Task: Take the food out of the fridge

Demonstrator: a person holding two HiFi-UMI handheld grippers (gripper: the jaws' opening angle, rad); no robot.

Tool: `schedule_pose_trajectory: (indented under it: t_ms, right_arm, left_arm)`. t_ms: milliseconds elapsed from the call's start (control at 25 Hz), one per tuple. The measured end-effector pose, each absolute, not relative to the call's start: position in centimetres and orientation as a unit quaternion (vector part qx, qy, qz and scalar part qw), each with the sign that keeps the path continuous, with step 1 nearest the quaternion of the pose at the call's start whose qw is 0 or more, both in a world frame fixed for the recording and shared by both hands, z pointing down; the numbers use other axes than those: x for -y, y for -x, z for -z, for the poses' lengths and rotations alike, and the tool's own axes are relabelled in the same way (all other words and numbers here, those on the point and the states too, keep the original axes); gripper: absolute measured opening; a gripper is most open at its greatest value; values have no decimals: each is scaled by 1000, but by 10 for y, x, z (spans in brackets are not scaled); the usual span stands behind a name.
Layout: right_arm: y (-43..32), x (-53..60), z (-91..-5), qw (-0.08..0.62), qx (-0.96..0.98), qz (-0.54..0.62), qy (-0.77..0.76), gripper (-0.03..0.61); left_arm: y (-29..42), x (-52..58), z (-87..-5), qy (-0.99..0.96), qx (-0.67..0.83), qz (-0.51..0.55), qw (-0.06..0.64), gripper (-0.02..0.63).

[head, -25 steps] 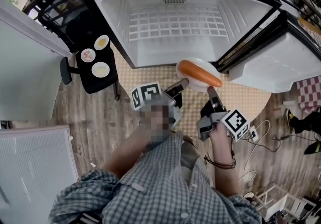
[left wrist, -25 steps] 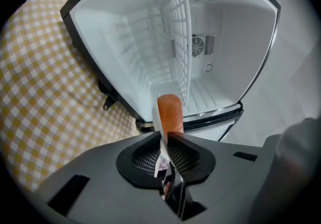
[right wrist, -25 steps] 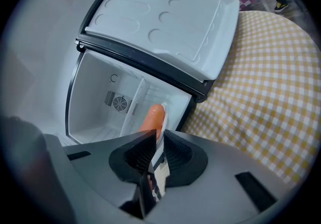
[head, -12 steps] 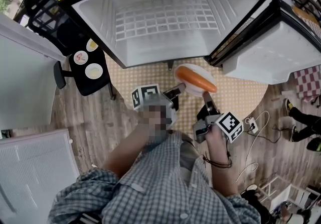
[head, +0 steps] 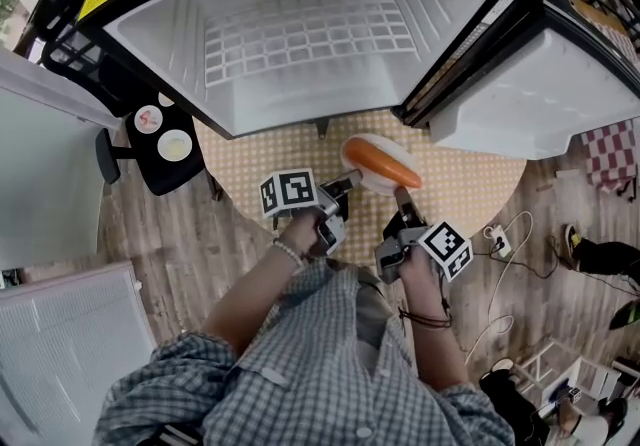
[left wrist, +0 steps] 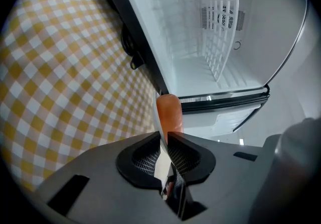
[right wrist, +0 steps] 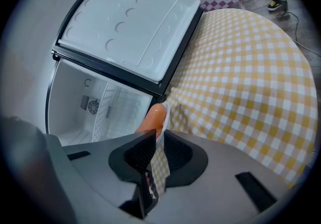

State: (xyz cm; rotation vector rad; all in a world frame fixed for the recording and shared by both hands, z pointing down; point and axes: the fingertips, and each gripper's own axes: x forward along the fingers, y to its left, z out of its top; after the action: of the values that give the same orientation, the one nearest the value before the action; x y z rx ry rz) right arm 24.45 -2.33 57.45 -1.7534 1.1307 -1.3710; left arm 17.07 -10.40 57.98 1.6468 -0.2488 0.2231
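A white plate (head: 366,146) carrying an orange sausage (head: 382,162) hangs in front of the open, empty fridge (head: 310,34), above a yellow-checked cloth (head: 255,149). My left gripper (head: 352,180) is shut on the plate's left rim and my right gripper (head: 400,196) is shut on its near right rim. In the left gripper view the thin plate edge (left wrist: 159,126) runs between the pads of the left gripper (left wrist: 164,143), with the sausage (left wrist: 169,112) just beyond. The right gripper view shows the right gripper (right wrist: 156,143) pinching the rim (right wrist: 165,116) beside the sausage (right wrist: 153,117).
The fridge door (head: 520,104) stands open at the right. A black stool (head: 165,139) with small dishes is at the left beside a white wall. Cables (head: 505,244) and shoes lie on the wooden floor at the right.
Both grippers have come down with the plate and sausage, toward the checked cloth and a little away from the fridge opening. The grips look the same.
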Motion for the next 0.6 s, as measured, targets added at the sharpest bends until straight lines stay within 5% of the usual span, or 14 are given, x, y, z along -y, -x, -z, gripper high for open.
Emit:
schedule_pose_trajectory:
  t_ms: [600]
  right_arm:
    - [-249,14,-616,308,-398,561,657,41]
  left_arm:
    - [-177,97,-616,-723,133,-137,664,44]
